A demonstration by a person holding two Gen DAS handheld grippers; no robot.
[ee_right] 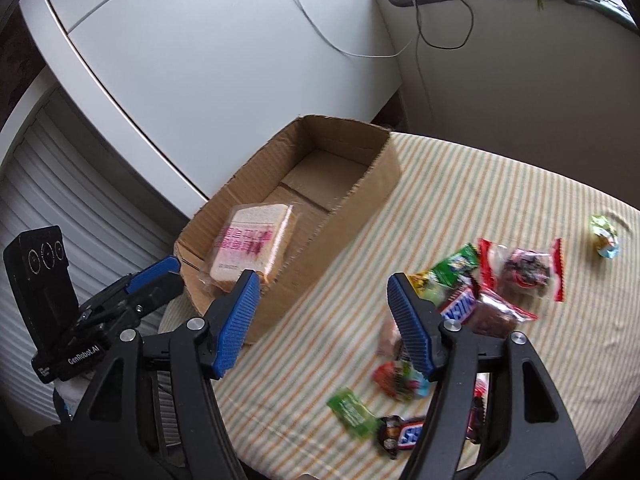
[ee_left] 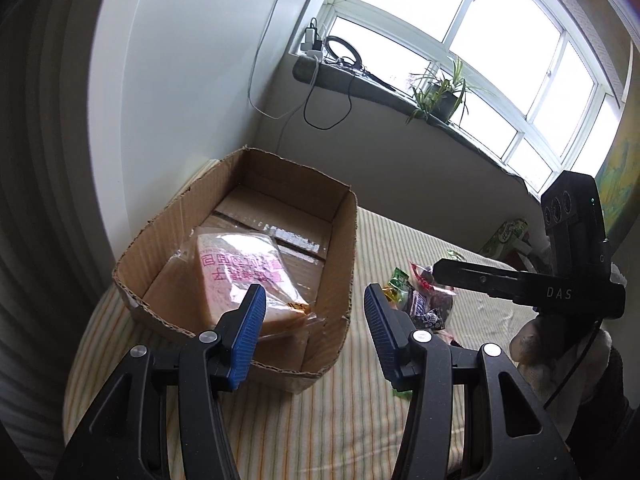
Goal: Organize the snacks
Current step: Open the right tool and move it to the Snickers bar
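One snack down! The wrapped sandwich (ee_right: 256, 246) is lying in the near end of the cardboard box (ee_right: 362, 196), leaning against the near wall, pink-printed face up, its long side running along the box's length towards the far, still-bare end. Everything else is waiting: the snack pile (ee_right: 464, 304) is sitting loose on the striped cloth (ee_right: 500, 184), right of the box. The right gripper (ee_right: 322, 320) is hovering between box and pile, jaws apart, gripping nothing. The left gripper (ee_left: 314, 334) is hanging over the box's near right corner, likewise parted and empty.
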